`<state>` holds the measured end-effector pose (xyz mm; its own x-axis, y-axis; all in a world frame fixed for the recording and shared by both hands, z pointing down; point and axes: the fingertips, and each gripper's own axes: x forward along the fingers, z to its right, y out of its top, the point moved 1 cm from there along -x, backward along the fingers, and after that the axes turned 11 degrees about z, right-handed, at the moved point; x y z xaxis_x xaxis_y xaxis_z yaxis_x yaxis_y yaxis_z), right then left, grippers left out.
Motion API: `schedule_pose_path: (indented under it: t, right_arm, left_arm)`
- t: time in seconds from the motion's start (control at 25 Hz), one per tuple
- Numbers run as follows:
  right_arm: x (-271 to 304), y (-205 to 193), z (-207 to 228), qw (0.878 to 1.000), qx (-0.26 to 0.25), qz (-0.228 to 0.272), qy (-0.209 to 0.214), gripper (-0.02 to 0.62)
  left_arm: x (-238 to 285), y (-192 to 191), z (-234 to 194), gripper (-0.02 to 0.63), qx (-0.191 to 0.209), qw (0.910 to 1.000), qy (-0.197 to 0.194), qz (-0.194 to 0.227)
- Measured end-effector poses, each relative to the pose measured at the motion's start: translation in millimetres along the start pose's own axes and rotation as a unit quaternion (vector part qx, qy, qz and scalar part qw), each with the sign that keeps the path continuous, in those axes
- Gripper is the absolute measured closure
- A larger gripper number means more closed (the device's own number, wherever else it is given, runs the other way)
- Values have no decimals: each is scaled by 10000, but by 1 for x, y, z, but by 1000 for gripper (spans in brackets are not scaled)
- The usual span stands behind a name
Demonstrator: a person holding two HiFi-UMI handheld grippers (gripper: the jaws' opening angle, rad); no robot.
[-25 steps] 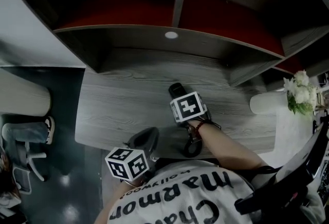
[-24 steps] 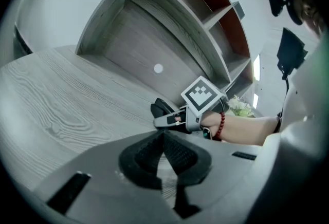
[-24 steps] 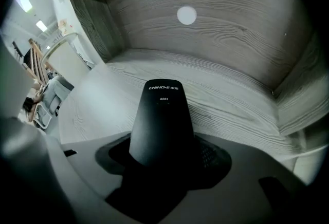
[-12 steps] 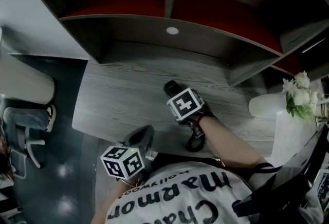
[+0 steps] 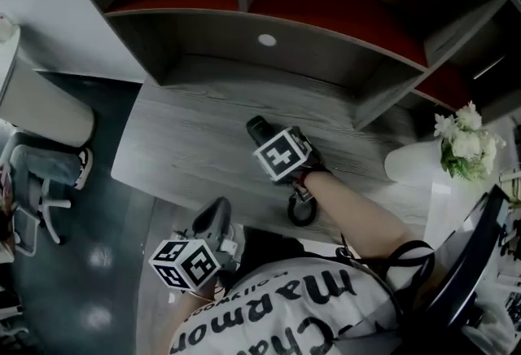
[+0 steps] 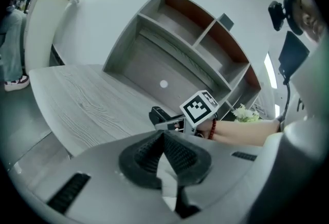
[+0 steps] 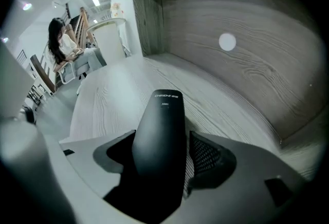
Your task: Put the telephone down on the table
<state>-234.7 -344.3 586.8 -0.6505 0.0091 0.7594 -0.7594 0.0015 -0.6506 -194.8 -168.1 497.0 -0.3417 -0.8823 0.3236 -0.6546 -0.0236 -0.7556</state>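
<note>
The black telephone handset lies lengthwise between the jaws of my right gripper. The jaws have just been opening, and a gap shows between the handset and the right pad, so they stand open around it. In the head view the handset's far end sticks out past the right gripper, low on the grey wooden table. I cannot tell whether it touches. My left gripper hangs off the table's near edge, its ribbed pads meeting at the tip, shut and empty.
A grey shelf unit with red backing stands against the table's far side. White flowers and a white cylinder are at the right. A chair stands on the floor at the left. A black loop hangs under the right hand.
The right gripper has rolled about its own line while staying at the same spot on the table. The left gripper has drawn back from the table edge toward the body.
</note>
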Motion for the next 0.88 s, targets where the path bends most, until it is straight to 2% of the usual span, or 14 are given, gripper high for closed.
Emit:
schedule_pose_path:
  t: [0.4, 0.44, 0.6, 0.72, 0.88]
  right_arm:
    - [-48, 34, 9, 9941, 489, 951, 185, 285]
    - [-55, 36, 11, 9930, 568, 1026, 147, 319]
    - [-86, 38, 18, 9874, 906, 1301, -21, 538]
    - [-111, 30, 12, 9804, 1245, 1517, 191, 577]
    - [-148, 22, 3, 9638, 1605, 2043, 597, 583]
  left_arm:
    - [-34, -8, 24, 597, 61, 9991, 275, 322]
    - [-36, -7, 27, 597, 83, 9990, 271, 354]
    - [-38, -5, 42, 597, 162, 9985, 168, 495]
    - [-41, -9, 56, 597, 196, 9982, 102, 561]
    - [-45, -17, 76, 597, 225, 9978, -35, 616]
